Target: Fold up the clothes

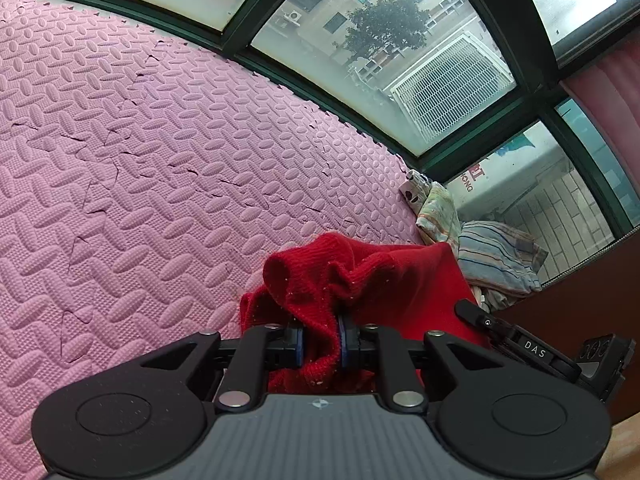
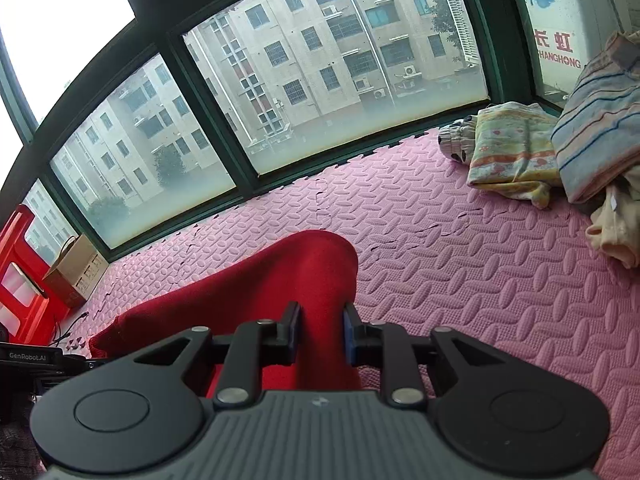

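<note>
Lower folds of the red sweater vanish behind the left hand-held gripper; the striped garment is cut off at the frame's right edge.

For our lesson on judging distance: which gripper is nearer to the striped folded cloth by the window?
Right, though hedged. The right gripper has the striped cloth close ahead; the left gripper sees it beyond the red sweater.

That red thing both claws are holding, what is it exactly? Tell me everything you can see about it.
The red garment is soft, fine-ribbed knit, dotted with pale lint. The left gripper pinches a bunched, crumpled fold of it; the right gripper clamps a smoother stretch that rises in a rounded hump. It is lifted and draped between them above the pink foam mat. Whether it has sleeves or a collar cannot be told.
</note>
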### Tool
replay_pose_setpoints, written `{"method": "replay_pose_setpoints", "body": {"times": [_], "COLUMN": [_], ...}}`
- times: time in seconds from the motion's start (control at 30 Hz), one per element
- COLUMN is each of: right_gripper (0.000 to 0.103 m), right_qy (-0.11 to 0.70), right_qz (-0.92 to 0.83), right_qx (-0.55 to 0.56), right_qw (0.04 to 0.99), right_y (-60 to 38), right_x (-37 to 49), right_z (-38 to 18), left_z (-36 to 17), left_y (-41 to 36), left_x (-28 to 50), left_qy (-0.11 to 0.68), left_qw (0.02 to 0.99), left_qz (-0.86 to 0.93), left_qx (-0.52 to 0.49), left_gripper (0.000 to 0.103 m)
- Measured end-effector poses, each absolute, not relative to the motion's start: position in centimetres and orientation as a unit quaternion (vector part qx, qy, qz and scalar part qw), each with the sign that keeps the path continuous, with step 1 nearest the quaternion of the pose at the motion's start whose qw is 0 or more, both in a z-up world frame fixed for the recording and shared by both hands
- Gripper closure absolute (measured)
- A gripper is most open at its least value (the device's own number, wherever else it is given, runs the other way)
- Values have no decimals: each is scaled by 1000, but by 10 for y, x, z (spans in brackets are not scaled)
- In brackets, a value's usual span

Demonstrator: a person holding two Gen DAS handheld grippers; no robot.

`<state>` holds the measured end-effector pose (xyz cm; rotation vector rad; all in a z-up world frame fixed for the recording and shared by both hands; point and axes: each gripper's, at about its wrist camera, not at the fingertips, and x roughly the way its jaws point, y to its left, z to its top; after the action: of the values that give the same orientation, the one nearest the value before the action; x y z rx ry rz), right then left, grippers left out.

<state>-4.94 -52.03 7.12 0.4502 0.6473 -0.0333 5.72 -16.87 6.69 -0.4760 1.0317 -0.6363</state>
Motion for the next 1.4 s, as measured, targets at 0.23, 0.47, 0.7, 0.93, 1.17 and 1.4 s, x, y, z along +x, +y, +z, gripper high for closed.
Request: {"method": "replay_pose_setpoints", "body": {"times": [0.23,0.47,0.7,0.93,1.17,1.4], "right_gripper": [81,74,50,44,45,45], "right_qy": [343,346,341,337,342,317], "right_qz": [-45,-58,-20,20,-5,2], "right_qx": [218,188,127,72,96,89], "right_qw": [913,917,931,939,935,944], "right_y": [-542,-539,-505,-455,-443,-427], "right_x": [-42,-48,-63,-76,-82,-84], "right_z": [48,40,52,57,47,55], "left_z": [52,46,52,63,89,112], "left_y": [-200,-203,-202,-201,-195,-212], "left_x": [68,68,63,58,50,39], "left_qy": [497,500,490,478,439,403], "left_qw": [791,792,803,814,841,846], "left_qz": [-294,-295,-290,-285,-279,-321], "left_qx": [-202,-188,-175,-165,-149,-140], "left_gripper": [85,68,50,45,44,60]}}
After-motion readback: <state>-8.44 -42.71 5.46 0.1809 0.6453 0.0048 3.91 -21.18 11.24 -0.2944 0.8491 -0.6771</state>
